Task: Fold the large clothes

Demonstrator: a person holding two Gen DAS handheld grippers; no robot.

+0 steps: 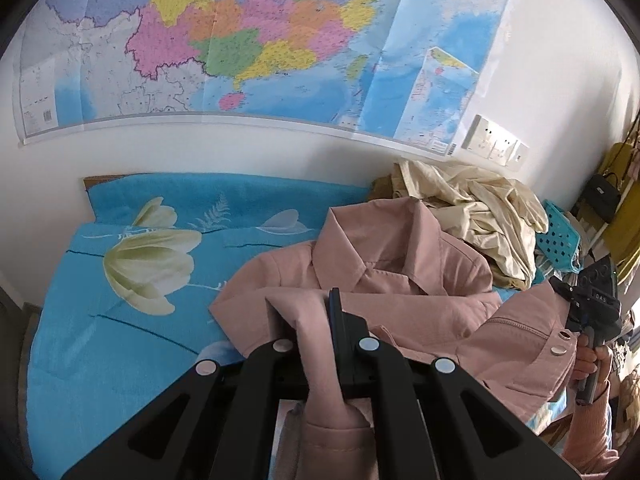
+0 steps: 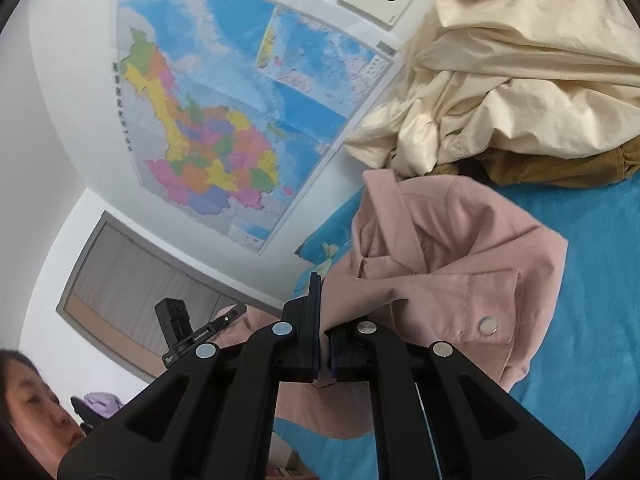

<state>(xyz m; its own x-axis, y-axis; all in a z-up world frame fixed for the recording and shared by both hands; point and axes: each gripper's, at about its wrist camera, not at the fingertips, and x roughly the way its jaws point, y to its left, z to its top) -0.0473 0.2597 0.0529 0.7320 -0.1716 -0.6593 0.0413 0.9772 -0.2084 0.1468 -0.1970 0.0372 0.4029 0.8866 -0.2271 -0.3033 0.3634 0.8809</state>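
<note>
A pink jacket (image 1: 400,288) with a collar and snap buttons lies on a blue floral bed sheet (image 1: 120,280). My left gripper (image 1: 312,312) is shut on a fold of the pink jacket's sleeve, which runs back between the fingers. My right gripper (image 2: 324,312) is shut on the pink jacket's (image 2: 460,248) edge beside a pocket flap, lifting it off the sheet (image 2: 592,320). In the left wrist view the right gripper (image 1: 592,308) shows at the far right, behind the raised fabric. The left gripper's body (image 2: 180,332) shows in the right wrist view.
A crumpled cream garment (image 1: 472,208) over a brown one lies at the head of the bed, also in the right wrist view (image 2: 520,60). A map (image 1: 240,40) and a wall socket (image 1: 492,140) are on the wall. A blue basket (image 1: 560,236) stands at right.
</note>
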